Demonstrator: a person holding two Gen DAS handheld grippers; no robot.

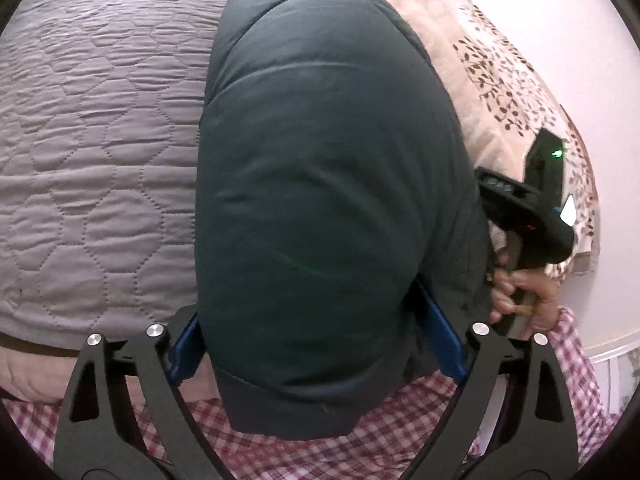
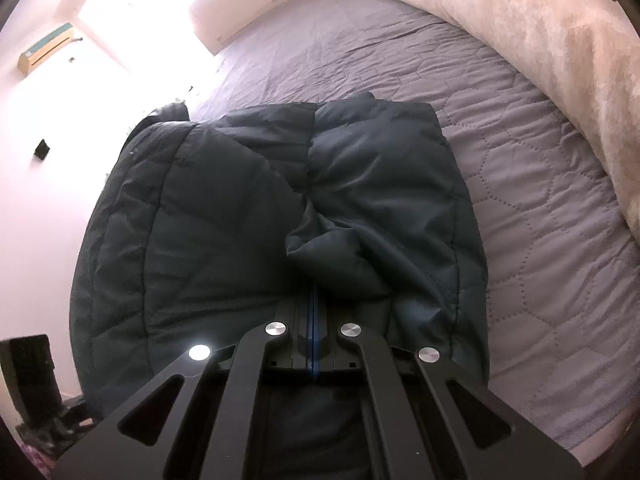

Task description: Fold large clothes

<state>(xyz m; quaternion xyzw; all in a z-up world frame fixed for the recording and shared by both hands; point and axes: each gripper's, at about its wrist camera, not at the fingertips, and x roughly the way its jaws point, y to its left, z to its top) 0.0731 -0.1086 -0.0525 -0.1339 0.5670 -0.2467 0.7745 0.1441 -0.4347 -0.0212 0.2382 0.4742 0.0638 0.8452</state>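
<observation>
We hold the dark padded jacket [image 2: 276,216] on the grey quilt [image 2: 540,240]: left gripper [image 1: 316,344] spread wide around its bulk, right gripper [image 2: 314,320] pinched on its near edge. We should carry the hem evenly toward twelve o'clock.

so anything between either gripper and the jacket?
Nothing visible. The jacket sits between the left gripper's spread blue fingers; the right gripper is shut at the jacket's near edge on the bed.

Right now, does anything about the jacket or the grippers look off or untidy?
Slightly. A loose flap of the dark puffer jacket is bunched just ahead of the right gripper, whose jaws are shut. The left gripper stands open around a bulging fold. Nothing looks damaged.
</observation>
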